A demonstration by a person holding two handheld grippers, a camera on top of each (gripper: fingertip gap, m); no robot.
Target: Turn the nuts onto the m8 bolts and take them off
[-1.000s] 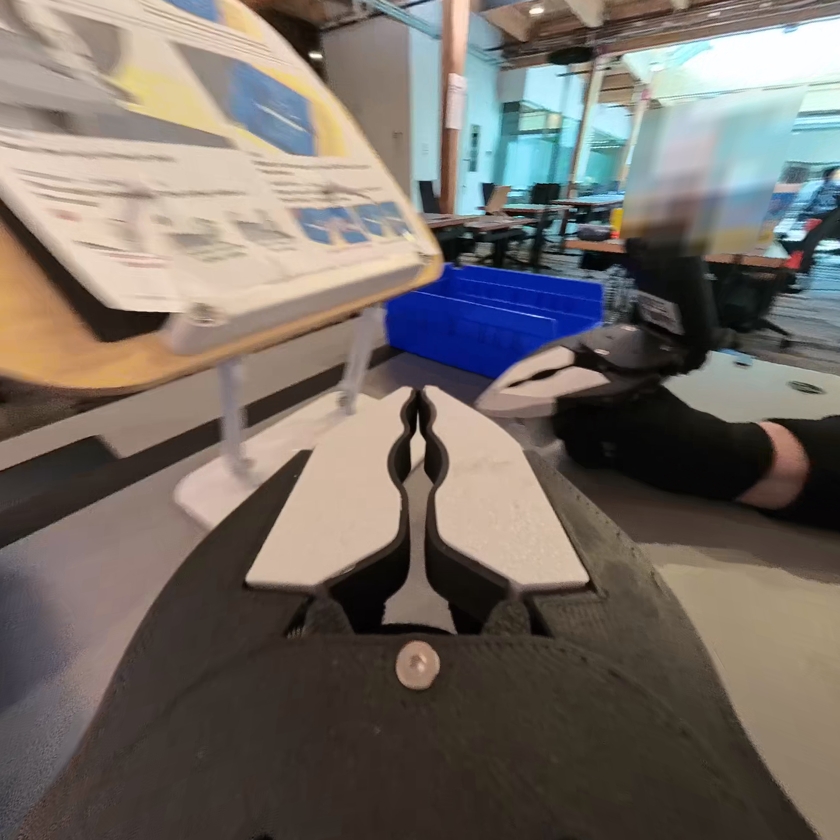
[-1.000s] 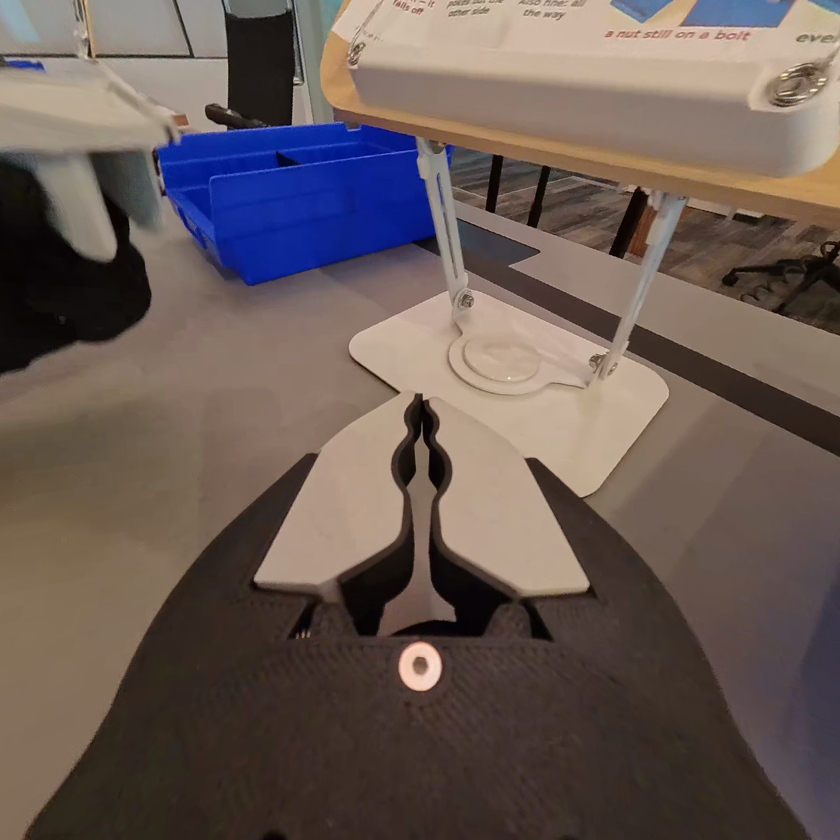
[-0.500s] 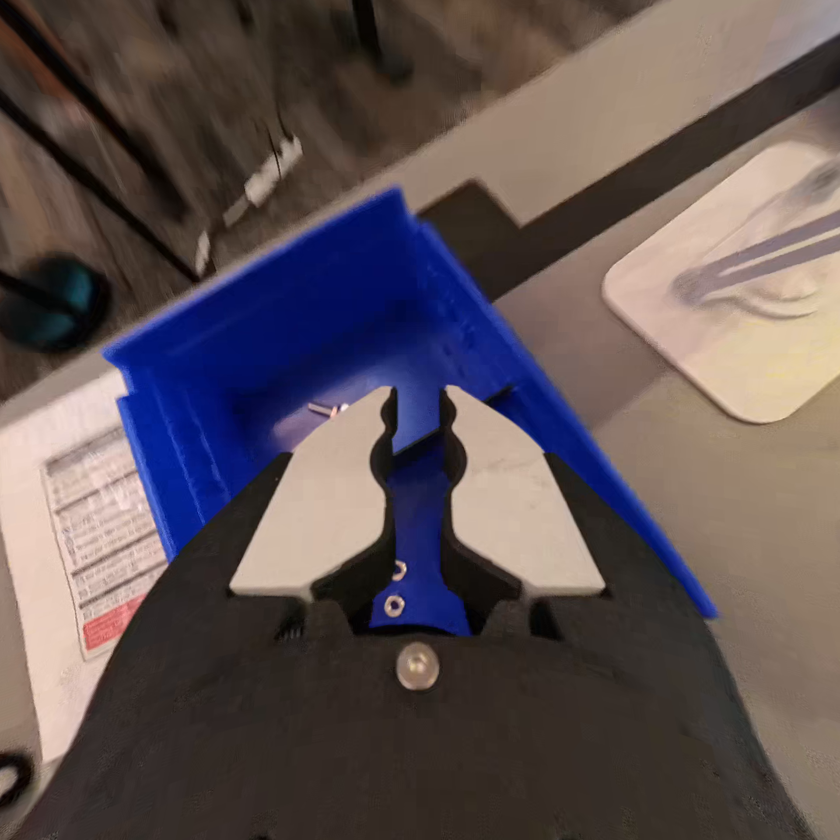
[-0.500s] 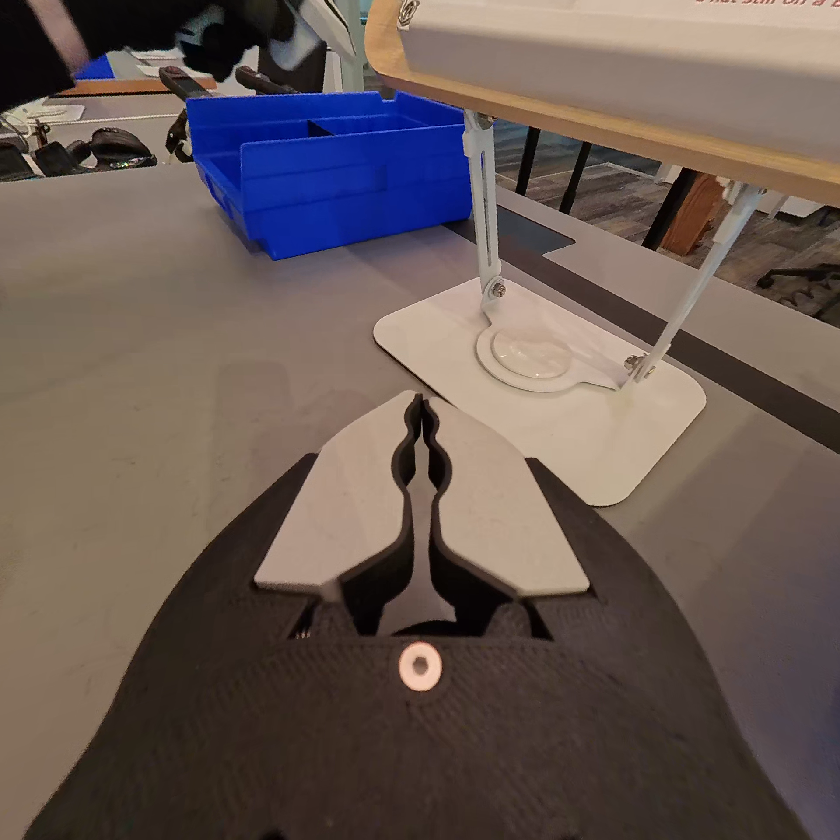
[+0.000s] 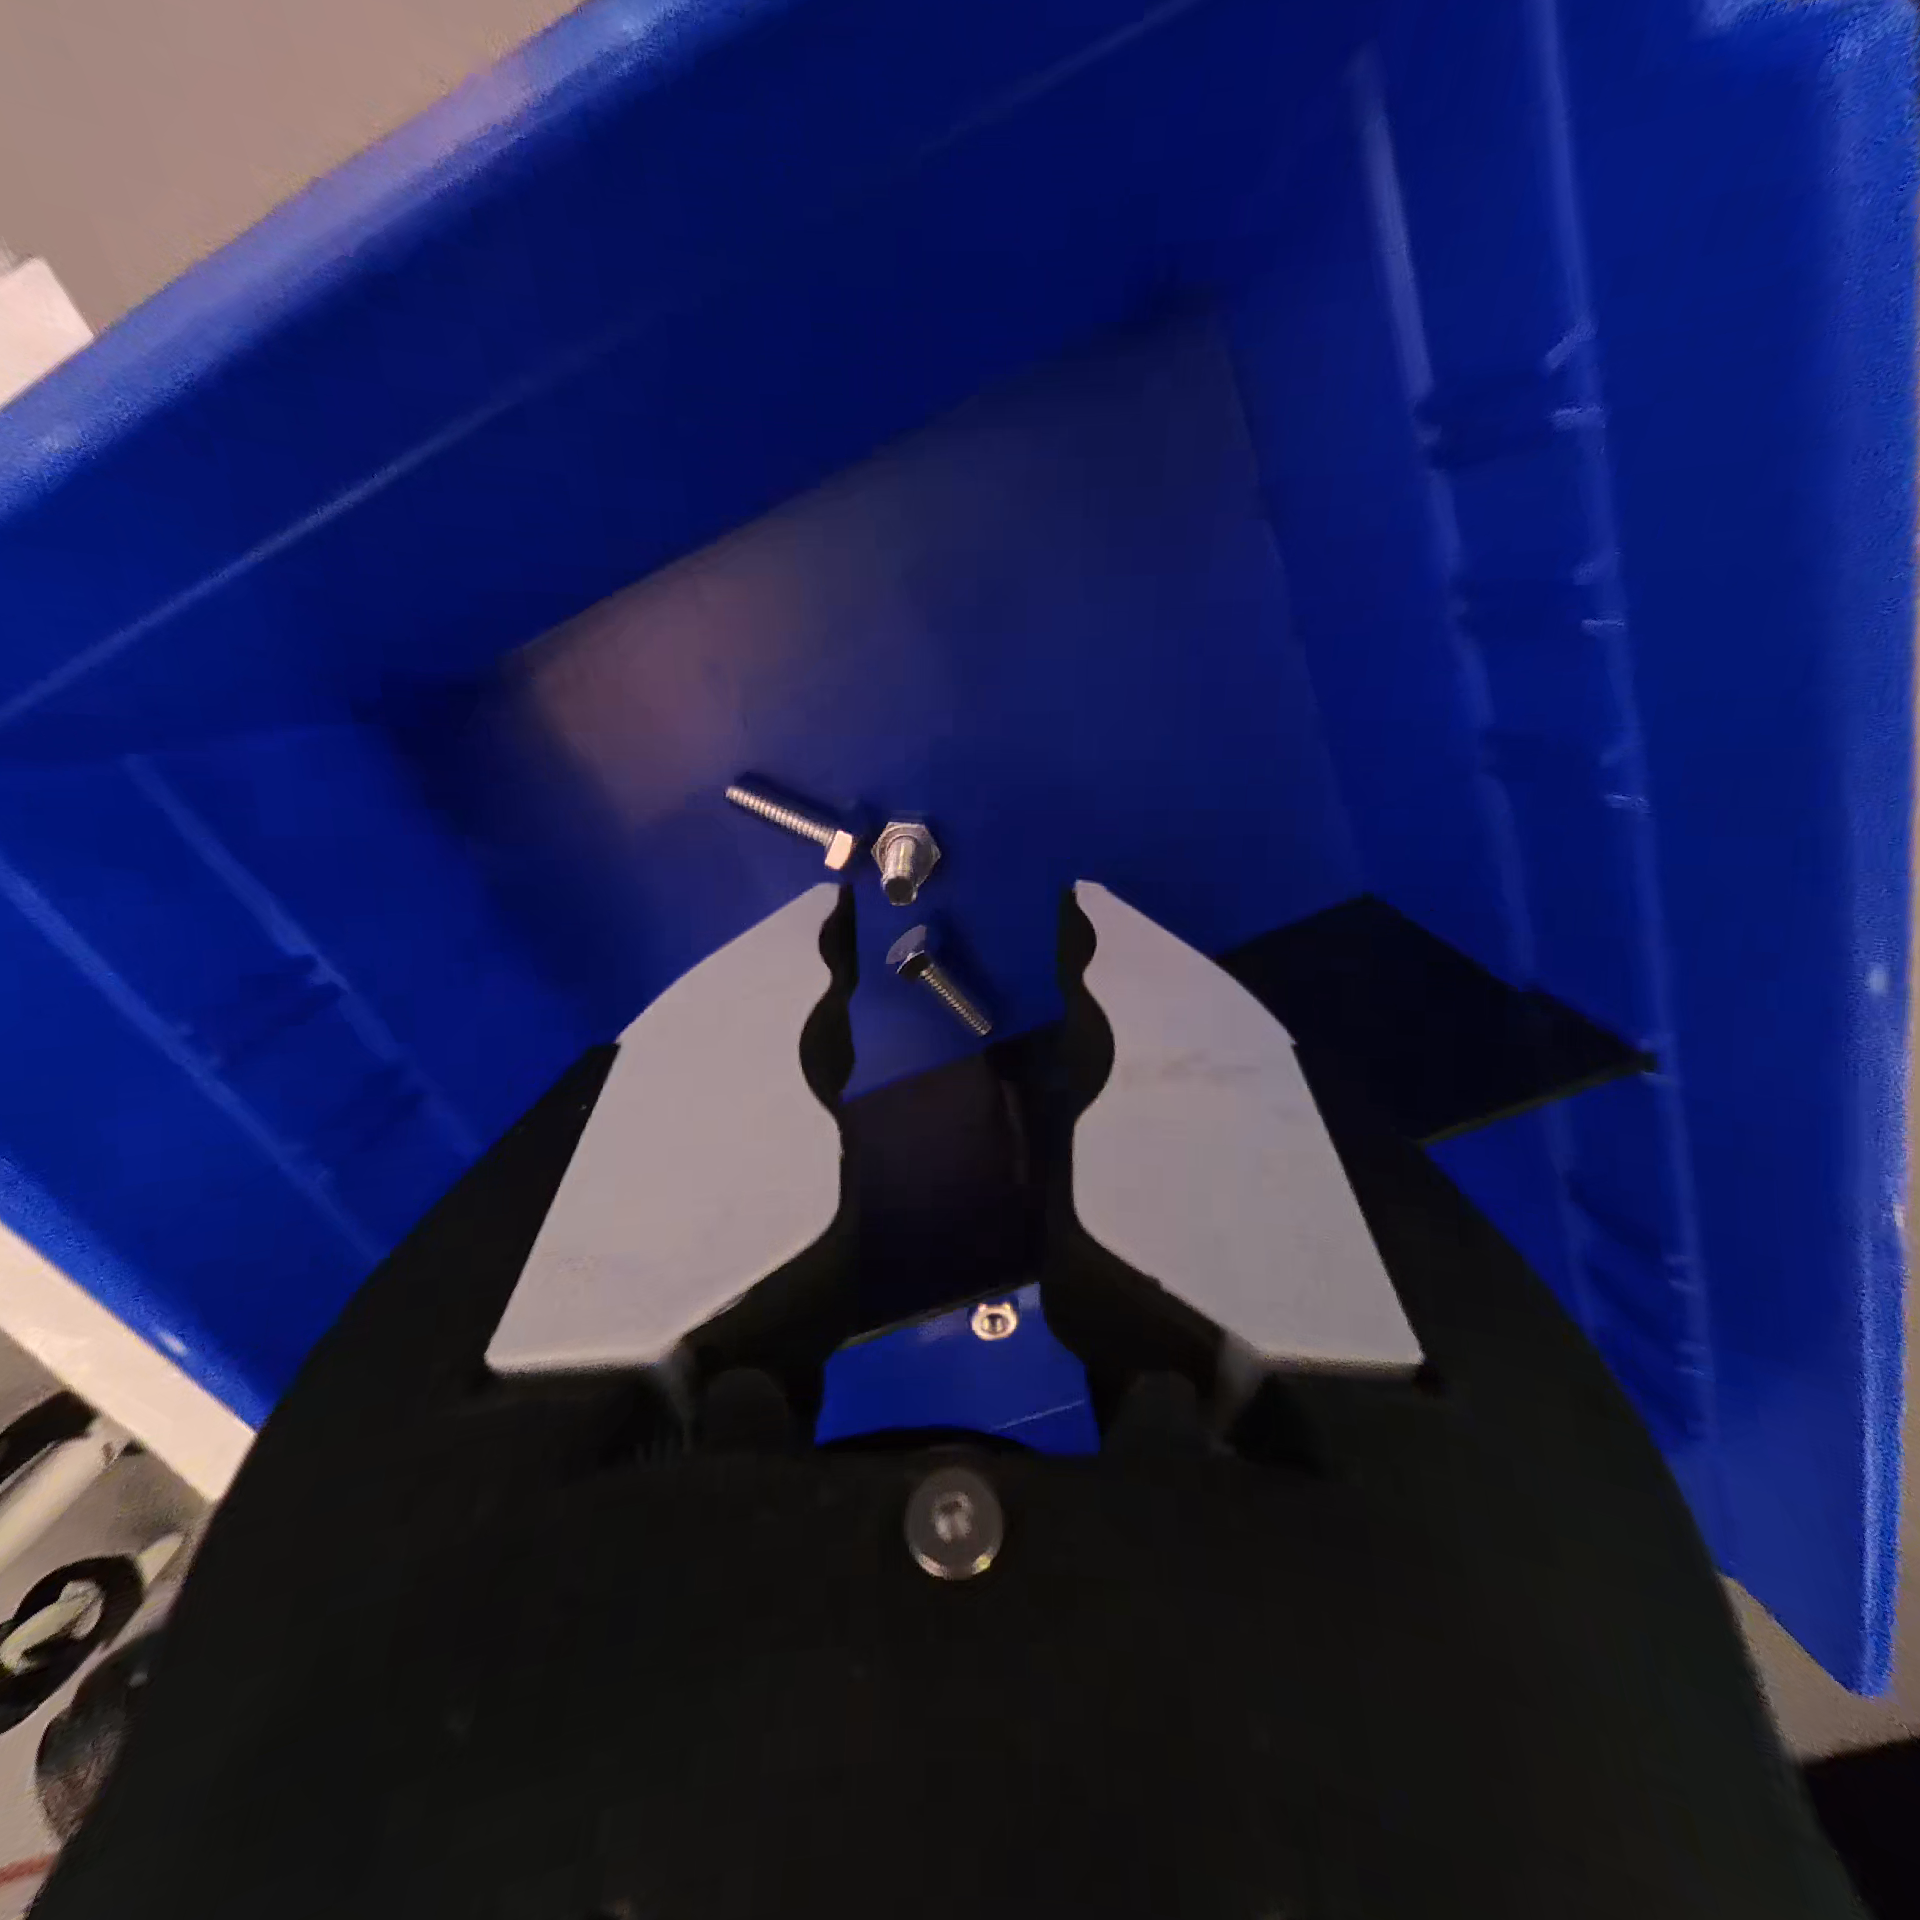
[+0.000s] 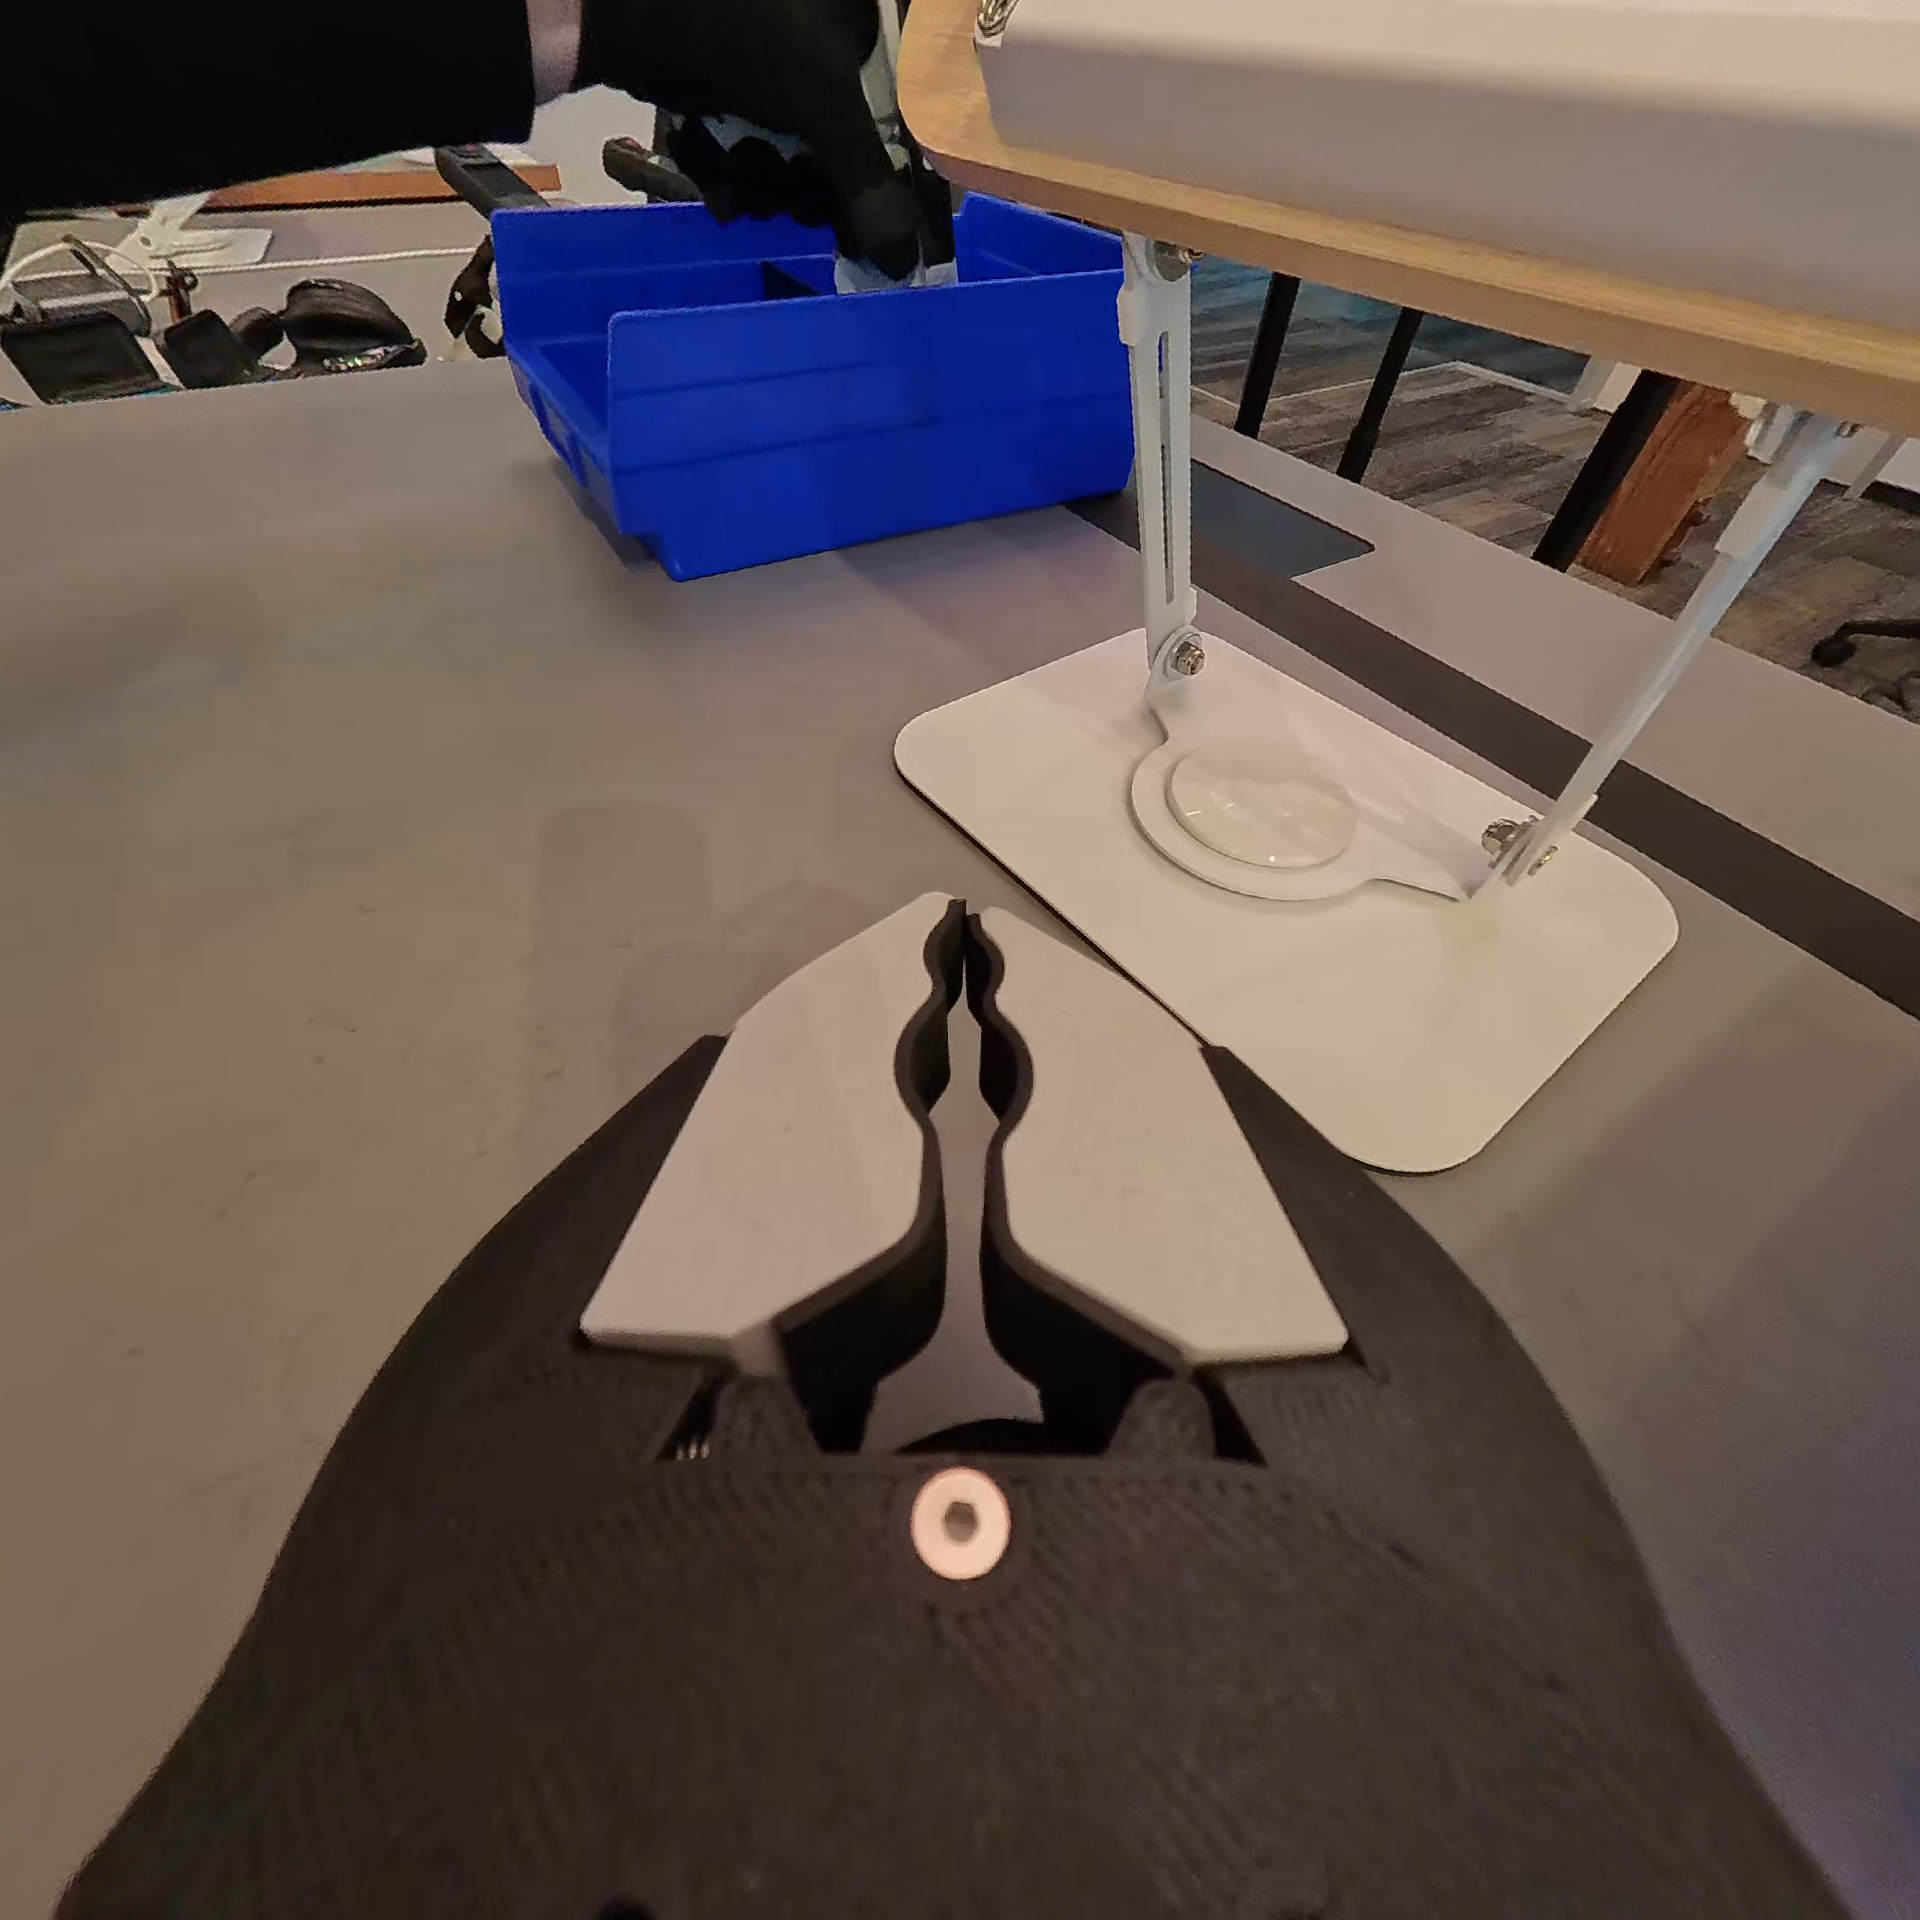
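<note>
In the left wrist view my left gripper (image 5: 956, 888) is open and empty, lowered into a compartment of the blue bin (image 5: 727, 364). Three bolts lie on the bin floor: a slim one (image 5: 790, 826), a thick one with a nut on it (image 5: 904, 862) just beyond my fingertips, and a small one (image 5: 940, 982) seen between my fingers, not touched by the pads. A loose nut (image 5: 992, 1322) lies past a dark divider (image 5: 1403, 1029). In the right wrist view my right gripper (image 6: 966, 909) is shut and empty over the grey table (image 6: 312, 831); the left gripper (image 6: 883, 260) shows inside the bin (image 6: 831, 436).
A white stand base (image 6: 1299, 935) lies just right of my right gripper, and its legs carry a wooden board (image 6: 1351, 270) overhead. A dark strip (image 6: 1278, 540) runs along the table's far side. Black gear (image 6: 208, 332) lies at the back left. A white sheet (image 5: 104, 1351) lies beside the bin. Tip to tip, the grippers are about 45 cm apart.
My left gripper swung from over the table to the blue bin, went down into it and opened. My right gripper stayed shut and barely moved.
</note>
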